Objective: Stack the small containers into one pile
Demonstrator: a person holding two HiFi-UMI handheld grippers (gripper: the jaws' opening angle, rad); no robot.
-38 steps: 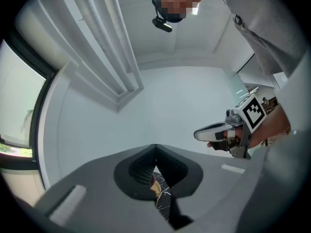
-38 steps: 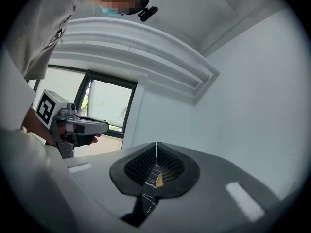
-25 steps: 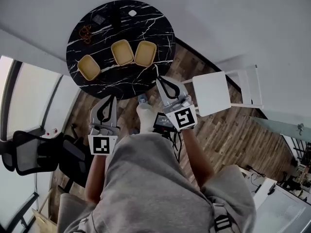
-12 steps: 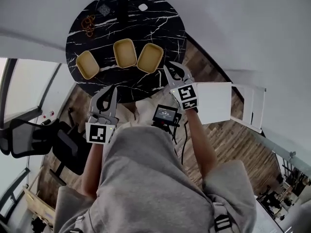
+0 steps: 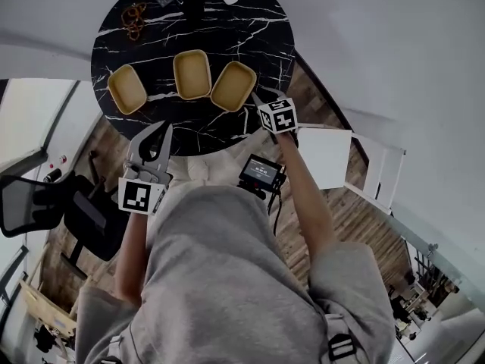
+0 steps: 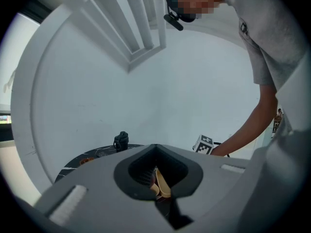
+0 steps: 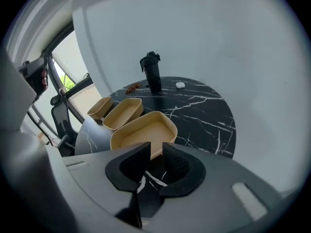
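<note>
Three tan open containers lie in a row on the round black marble table (image 5: 250, 21): the left one (image 5: 126, 89), the middle one (image 5: 192, 73) and the right one (image 5: 233, 86). My right gripper (image 5: 256, 99) has come down at the near rim of the right container (image 7: 143, 130). Its jaws have just been opening and stand apart, with that rim showing in the gap and no pad pressing it. My left gripper (image 5: 161, 130) hovers at the table's near edge, shut and empty. In the left gripper view (image 6: 156, 178) the containers (image 6: 161, 186) peek through its jaw opening.
A black bottle (image 7: 152, 72), a small white object (image 7: 180, 85) and a brown looped item (image 5: 135, 32) sit at the table's far side. A white stool (image 5: 326, 154) stands right of the table, a black office chair (image 5: 45, 203) to the left.
My right gripper swung forward and down from beside the stool to the right container, and its jaws parted. My left gripper moved forward to the table's edge.
</note>
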